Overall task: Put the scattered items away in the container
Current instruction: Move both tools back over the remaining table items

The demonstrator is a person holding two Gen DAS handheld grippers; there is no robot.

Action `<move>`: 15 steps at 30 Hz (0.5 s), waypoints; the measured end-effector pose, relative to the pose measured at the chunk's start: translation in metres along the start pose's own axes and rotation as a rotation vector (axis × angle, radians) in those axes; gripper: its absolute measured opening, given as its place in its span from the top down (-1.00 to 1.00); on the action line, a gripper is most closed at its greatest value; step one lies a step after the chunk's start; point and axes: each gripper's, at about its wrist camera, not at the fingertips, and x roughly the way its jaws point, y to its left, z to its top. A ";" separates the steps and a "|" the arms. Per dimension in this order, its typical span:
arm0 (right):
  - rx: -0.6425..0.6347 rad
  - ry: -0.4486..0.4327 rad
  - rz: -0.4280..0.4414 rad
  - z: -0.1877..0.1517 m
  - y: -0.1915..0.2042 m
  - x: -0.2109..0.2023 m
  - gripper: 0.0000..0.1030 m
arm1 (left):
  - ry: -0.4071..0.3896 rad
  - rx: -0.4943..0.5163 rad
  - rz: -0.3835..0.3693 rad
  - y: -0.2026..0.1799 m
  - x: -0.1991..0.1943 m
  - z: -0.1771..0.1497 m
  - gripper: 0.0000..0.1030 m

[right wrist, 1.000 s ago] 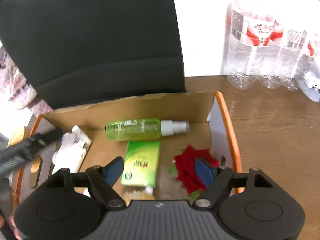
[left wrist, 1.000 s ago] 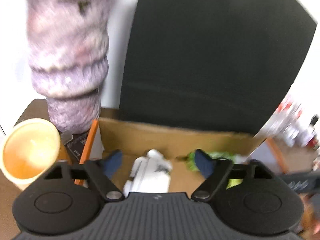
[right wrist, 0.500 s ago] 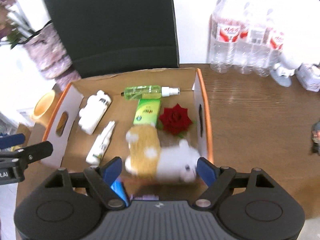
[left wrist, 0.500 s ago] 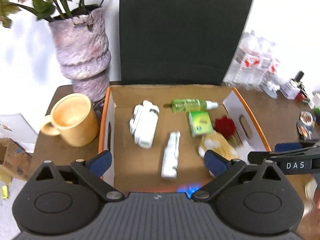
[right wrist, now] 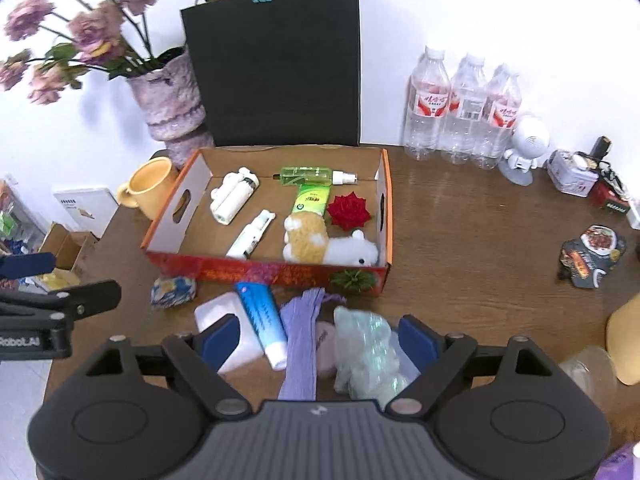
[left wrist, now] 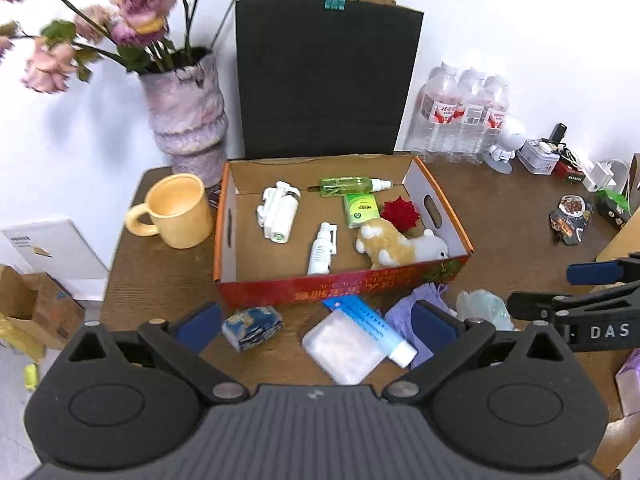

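Observation:
The cardboard box (left wrist: 340,292) with an orange rim holds a white device (left wrist: 278,212), a green spray bottle (left wrist: 348,186), a green pack (left wrist: 361,209), a red rose (left wrist: 400,212), a white spray bottle (left wrist: 322,248) and a plush toy (left wrist: 396,246). In front of it lie a blue patterned packet (left wrist: 252,326), a white pack (left wrist: 342,348), a blue-white tube (left wrist: 366,326), a purple cloth (right wrist: 302,336) and a pale green wrapped lump (right wrist: 366,344). My left gripper (left wrist: 316,324) hangs wide open above them, holding nothing. My right gripper (right wrist: 319,338) is opening, with nothing gripped.
A yellow mug (left wrist: 178,210), a vase of flowers (left wrist: 184,120) and a black paper bag (left wrist: 326,76) stand left of and behind the box. Water bottles (right wrist: 460,108), a white figurine (right wrist: 524,144), tins and a snack packet (right wrist: 592,256) occupy the right. The table's left edge is close.
Both grippers have drawn back and upward from inside the box. The plush toy and white spray bottle now lie in it. Both sets of jaws stand wider.

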 end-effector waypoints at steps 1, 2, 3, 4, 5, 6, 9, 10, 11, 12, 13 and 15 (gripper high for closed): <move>-0.005 -0.002 -0.002 -0.004 0.002 -0.005 -0.67 | 0.000 0.001 0.002 -0.001 -0.005 -0.003 -1.00; -0.011 -0.003 -0.005 -0.008 0.004 -0.010 -0.68 | -0.002 0.003 0.004 -0.003 -0.009 -0.007 -1.00; -0.017 -0.003 -0.007 -0.012 0.006 -0.015 -0.68 | -0.005 0.006 0.008 -0.004 -0.014 -0.011 -1.00; -0.022 -0.009 -0.007 -0.017 0.007 -0.019 -0.68 | -0.009 0.012 0.010 -0.006 -0.019 -0.015 -1.00; -0.027 -0.014 -0.006 -0.021 0.009 -0.022 -0.68 | -0.017 0.020 0.005 -0.009 -0.024 -0.019 -1.00; -0.033 -0.020 -0.006 -0.025 0.011 -0.025 -0.68 | -0.029 0.029 -0.007 -0.011 -0.029 -0.024 -1.00; -0.072 -0.057 0.003 -0.042 0.019 -0.032 -0.69 | -0.065 0.059 -0.042 -0.018 -0.040 -0.039 -1.00; -0.085 -0.071 0.010 -0.049 0.020 -0.034 -0.70 | -0.077 0.062 -0.043 -0.020 -0.041 -0.044 -1.00; -0.091 -0.084 0.019 -0.054 0.021 -0.035 -0.70 | -0.088 0.063 -0.042 -0.021 -0.042 -0.049 -1.00; -0.093 -0.099 0.031 -0.062 0.021 -0.035 -0.71 | -0.103 0.060 -0.039 -0.021 -0.042 -0.056 -1.00; -0.095 -0.115 0.043 -0.069 0.021 -0.035 -0.73 | -0.124 0.056 -0.036 -0.021 -0.042 -0.065 -1.00; -0.095 -0.169 0.052 -0.088 0.018 -0.033 -0.83 | -0.164 0.045 -0.034 -0.021 -0.040 -0.085 -1.00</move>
